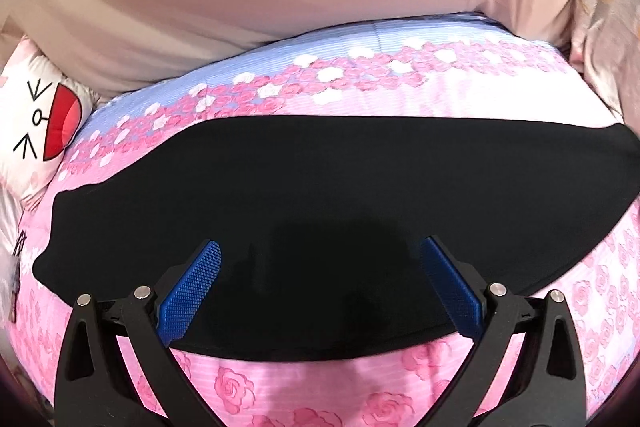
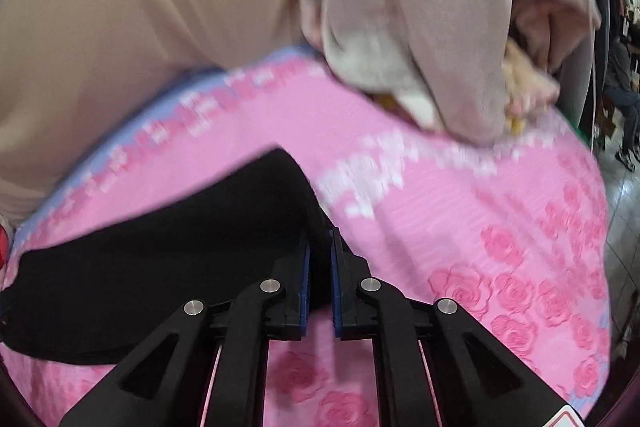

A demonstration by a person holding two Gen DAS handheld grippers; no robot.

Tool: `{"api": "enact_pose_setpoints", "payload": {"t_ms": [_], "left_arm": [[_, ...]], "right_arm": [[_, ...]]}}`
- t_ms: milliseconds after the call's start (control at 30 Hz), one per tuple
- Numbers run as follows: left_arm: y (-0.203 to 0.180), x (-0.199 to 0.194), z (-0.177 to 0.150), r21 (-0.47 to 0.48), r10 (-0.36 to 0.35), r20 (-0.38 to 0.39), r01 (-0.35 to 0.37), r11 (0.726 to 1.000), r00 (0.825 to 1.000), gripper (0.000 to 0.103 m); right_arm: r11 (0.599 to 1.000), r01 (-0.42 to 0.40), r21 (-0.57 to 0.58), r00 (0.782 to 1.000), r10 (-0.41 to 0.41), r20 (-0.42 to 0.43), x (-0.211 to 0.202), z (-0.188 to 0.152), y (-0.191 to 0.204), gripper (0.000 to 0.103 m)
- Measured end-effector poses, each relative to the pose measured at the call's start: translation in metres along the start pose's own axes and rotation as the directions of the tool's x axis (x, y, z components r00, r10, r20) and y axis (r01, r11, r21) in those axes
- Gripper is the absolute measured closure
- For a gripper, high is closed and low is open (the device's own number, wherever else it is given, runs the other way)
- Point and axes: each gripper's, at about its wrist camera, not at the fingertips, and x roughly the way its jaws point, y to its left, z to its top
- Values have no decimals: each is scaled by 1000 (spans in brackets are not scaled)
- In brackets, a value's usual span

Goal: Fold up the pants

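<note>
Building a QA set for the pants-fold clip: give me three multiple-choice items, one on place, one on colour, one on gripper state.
1. Where do the pants lie?
A. on the rose-print bedspread
B. on a wooden floor
C. in a basket

2. What colour are the pants?
A. white
B. black
C. red

3. How does the right gripper stand?
A. wide open above the bedspread
B. out of view
C. closed on the pants' edge

Answers:
1 A, pink roses show all around the cloth.
2 B, uniformly black in both views.
3 C, the blue pads pinch black fabric, while the left gripper is spread open over the pants.
</note>
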Motion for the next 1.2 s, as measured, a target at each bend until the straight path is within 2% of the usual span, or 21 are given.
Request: {"api": "enact_pose_setpoints", "payload": {"t_ms": [67, 167, 267, 433, 467, 500, 533, 567, 600, 633, 667, 700, 767, 800, 867, 933, 967, 1000, 1067, 1133, 1200], "left_arm": [[-4, 12, -1, 7, 4, -35, -3, 1000, 999, 5], [-14, 16, -3, 31, -12, -50, 13, 999, 999, 5], [-27, 18, -8, 64, -36, -62, 40, 997, 997, 5], [-46, 27, -21, 97, -75, -119, 87, 991, 990, 5], [-47, 28, -23, 97, -75, -123, 87, 991, 990, 5], [-49, 28, -24, 100, -76, -126, 89, 991, 989, 5], [-51, 27, -26, 104, -74, -125, 87, 991, 989, 5], [-52, 27, -26, 107, -71, -122, 84, 991, 990, 5], [-54, 26, -26, 113, -68, -118, 81, 990, 991, 5], [-56, 24, -26, 120, -63, -115, 77, 990, 991, 5], [-57, 23, -25, 124, -64, -108, 77, 989, 992, 5], [-58, 22, -24, 126, -68, -99, 80, 989, 993, 5], [-62, 21, -20, 126, -78, -91, 89, 988, 993, 5], [-64, 22, -19, 129, -91, -92, 102, 986, 992, 5], [-72, 24, -14, 145, -104, -95, 117, 982, 990, 5], [-77, 22, -10, 165, -95, -85, 108, 980, 992, 5], [-77, 19, -8, 170, -93, -76, 105, 980, 993, 5], [-74, 16, -7, 169, -96, -63, 105, 980, 993, 5], [-64, 10, -6, 148, -102, -41, 107, 983, 994, 5], [-52, 12, -7, 114, -103, -34, 106, 988, 994, 5], [-44, 18, -6, 85, -99, -45, 102, 991, 994, 5]], "right_arm": [[1000, -28, 14, 999, 28, 23, -10, 5, 0, 93], [1000, -18, 10, 996, 17, 89, -28, 8, 6, 82], [998, -57, -40, 992, 61, 110, -32, 23, 25, 81], [969, -188, -161, 981, 179, -71, 27, 40, 76, 83], [964, -180, -194, 981, 161, -108, 45, 39, 84, 84], [961, -127, -244, 988, 102, -113, 63, 40, 88, 92], [962, -64, -266, 996, 44, -80, 71, 44, 85, 95], [975, -70, -211, 997, 61, -50, 74, 52, 69, 96], [991, -81, -107, 995, 74, -64, 77, 61, 51, 103], [994, -101, -42, 993, 98, -58, 74, 65, 43, 103], [997, -67, -37, 998, 66, -23, 65, 66, 44, 103], [994, -60, -97, 998, 61, 8, 50, 61, 58, 92], [976, -130, -175, 991, 130, -13, 38, 48, 80, 93], [961, -133, -241, 991, 126, -44, 44, 38, 92, 97], [951, 25, -307, 998, -41, -45, 62, 30, 88, 99], [990, -2, -140, 1000, -1, -21, 47, 38, 51, 103], [999, -5, -47, 1000, 6, 17, 29, 39, 30, 101], [1000, 6, -14, 999, -5, 54, 13, 38, 20, 89], [1000, 26, 11, 995, -27, 100, -13, 31, 7, 81], [998, 7, 58, 995, -13, 99, -26, 18, -4, 42], [997, -11, 81, 997, 5, 82, -26, 6, -10, 41]]}}
